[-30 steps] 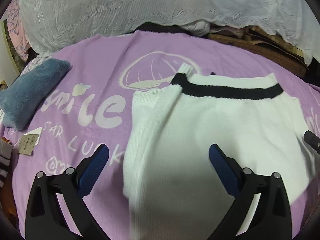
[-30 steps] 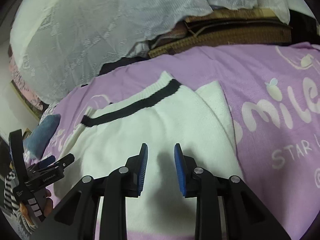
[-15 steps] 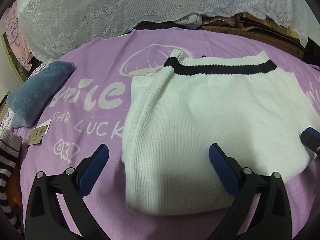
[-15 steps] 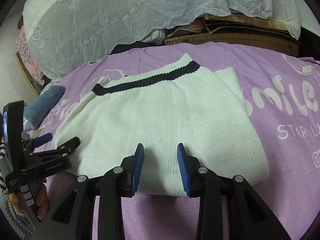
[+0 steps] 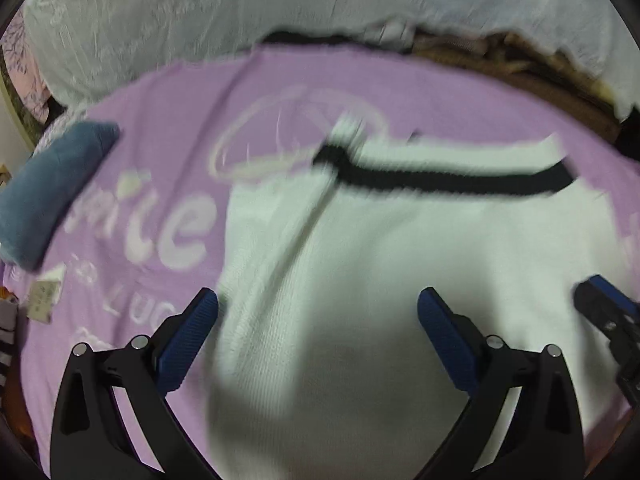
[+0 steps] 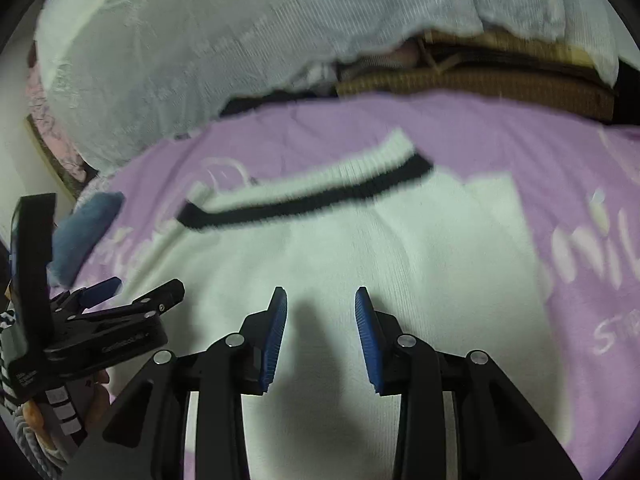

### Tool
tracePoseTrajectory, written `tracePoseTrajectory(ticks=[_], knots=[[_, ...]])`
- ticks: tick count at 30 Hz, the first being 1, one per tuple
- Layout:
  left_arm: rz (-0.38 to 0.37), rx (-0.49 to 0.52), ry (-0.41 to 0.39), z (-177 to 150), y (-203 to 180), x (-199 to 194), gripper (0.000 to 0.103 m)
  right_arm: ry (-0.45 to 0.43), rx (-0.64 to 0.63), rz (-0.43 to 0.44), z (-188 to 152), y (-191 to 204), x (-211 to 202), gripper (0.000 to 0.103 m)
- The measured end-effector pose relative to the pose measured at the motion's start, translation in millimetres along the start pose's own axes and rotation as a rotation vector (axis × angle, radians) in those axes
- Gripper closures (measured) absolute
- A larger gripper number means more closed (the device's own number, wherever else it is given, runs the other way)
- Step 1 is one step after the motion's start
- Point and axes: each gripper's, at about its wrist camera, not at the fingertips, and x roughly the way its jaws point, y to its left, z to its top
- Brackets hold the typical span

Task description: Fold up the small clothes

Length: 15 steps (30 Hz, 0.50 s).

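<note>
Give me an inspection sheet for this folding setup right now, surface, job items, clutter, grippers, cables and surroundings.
Surface: purple blanket with pale printed lettering, spread flat.
Job's things: white knit garment with a black band near its far edge, lying on the blanket, sides folded in.
Clutter: blue plush cushion and paper tag at the left edge.
Grippers: left gripper wide open above the garment; right gripper open, nothing between the pads.
Cables: nothing seen.
Surroundings: white lace cover over a heap behind; brown woven mat beneath it.
</note>
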Motion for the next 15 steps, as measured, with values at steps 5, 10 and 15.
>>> tracePoseTrajectory(ticks=[5,10,15], knots=[[-0.025,-0.035,-0.015,-1.2,8.1,-8.5,0.005,-0.022,0.006,0.015,-1.2,-0.9,-8.2,0.068],[-0.079,-0.06,-0.07,-5.6,15.7,-37.8,0.005,-0.098,0.02,0.006,5.8,-9.1,-30.5,0.061],[-0.055,-0.065,0.02,-12.6,13.8,-6.2,0.004,-0.04,0.097,-0.01,4.0,-41.1,-11.0,0.06]])
